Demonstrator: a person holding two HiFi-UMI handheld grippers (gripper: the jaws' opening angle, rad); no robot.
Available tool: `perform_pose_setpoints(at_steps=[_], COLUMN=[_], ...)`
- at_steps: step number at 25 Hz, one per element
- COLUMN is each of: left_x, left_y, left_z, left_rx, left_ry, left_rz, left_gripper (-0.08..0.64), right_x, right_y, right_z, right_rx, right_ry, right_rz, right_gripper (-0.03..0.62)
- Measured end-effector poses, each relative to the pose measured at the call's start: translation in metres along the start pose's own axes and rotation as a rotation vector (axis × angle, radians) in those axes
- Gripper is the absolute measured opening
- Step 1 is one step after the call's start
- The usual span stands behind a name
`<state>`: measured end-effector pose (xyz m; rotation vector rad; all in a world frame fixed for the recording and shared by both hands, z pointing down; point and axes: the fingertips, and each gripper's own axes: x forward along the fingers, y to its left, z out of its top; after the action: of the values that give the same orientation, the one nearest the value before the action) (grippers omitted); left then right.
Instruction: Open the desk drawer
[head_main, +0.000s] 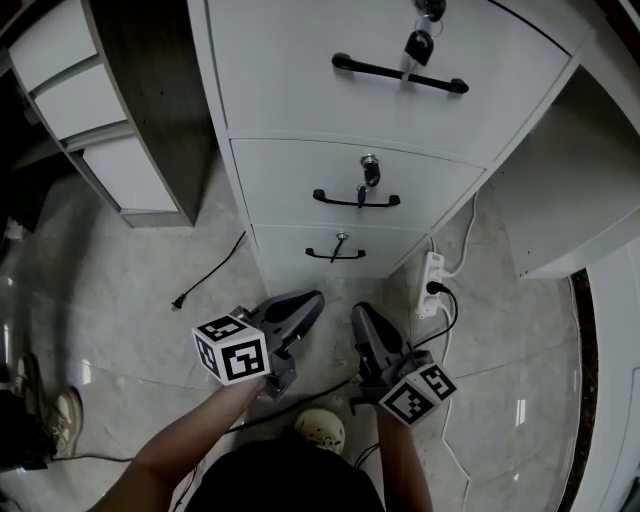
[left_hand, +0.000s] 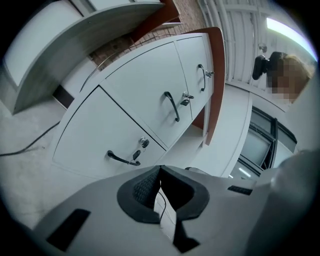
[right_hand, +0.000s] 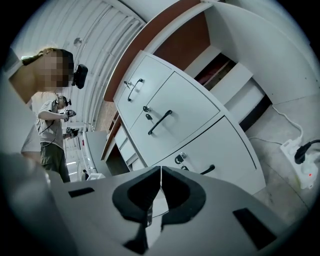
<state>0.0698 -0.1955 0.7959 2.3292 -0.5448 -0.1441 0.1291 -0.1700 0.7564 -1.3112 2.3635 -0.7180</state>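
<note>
White drawer stack (head_main: 420, 110), all three drawers shut, and the bottom drawer (head_main: 290, 245) sits right down by the floor. The left hand-held gripper (head_main: 316, 299) and right hand-held gripper (head_main: 360, 312) hover low just in front of it, both pinched closed on nothing. Power strip (head_main: 431, 285) lies off to the right.

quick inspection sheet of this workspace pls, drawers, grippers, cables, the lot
surface: grey tiled floor, glossy
job's things: drawer unit with three drawers, all shut; black handle on each; keys in the locks
clutter: pale round thing near the person's feet, cannot tell what
grippers: left gripper and right gripper both shut, empty, short of the bottom drawer
cables: black cable with loose plug lies left of the unit; power strip to its right, one black plug in
surroundings: open shelves at left; shoe at the left edge
</note>
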Motion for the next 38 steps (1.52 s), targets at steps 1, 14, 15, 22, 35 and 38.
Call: perform_pose_setpoints(at_steps=[1, 14, 15, 22, 35, 38], left_x=[0.001, 0.011, 0.013, 0.028, 0.053, 0.054], left_y=[0.005, 0.06, 0.061, 0.08, 0.104, 0.106], left_z=[-0.001, 0.003, 0.003, 0.008, 0.014, 0.014], left_rx=[-0.03, -0.441, -0.461, -0.619, -0.707, -0.724], left_ry=[-0.008, -0.175, -0.185, -0.278, -0.29, -0.285], left_rz=[0.002, 0.012, 0.002, -0.002, -0.015, -0.022], left_gripper=[0.01, 0.011, 0.011, 0.151, 0.163, 0.163], right_x=[0.002, 0.025, 0.027, 0.04, 0.077, 0.081], right_y=[-0.002, -0.044, -0.047, -0.08, -0.125, -0.128], right_z=[-0.004, -0.023, -0.022, -0.022, -0.035, -0.036], right_rx=[0.01, 0.366, 0.369, 0.487, 0.647, 0.668], right_ry=[0.005, -0.082, -0.084, -0.104, -0.103, -0.106], right_rz=[0.002, -0.015, -0.019, -0.046, -0.135, -0.143], right_gripper=[0.018, 0.02, 0.021, 0.159, 0.163, 0.163])
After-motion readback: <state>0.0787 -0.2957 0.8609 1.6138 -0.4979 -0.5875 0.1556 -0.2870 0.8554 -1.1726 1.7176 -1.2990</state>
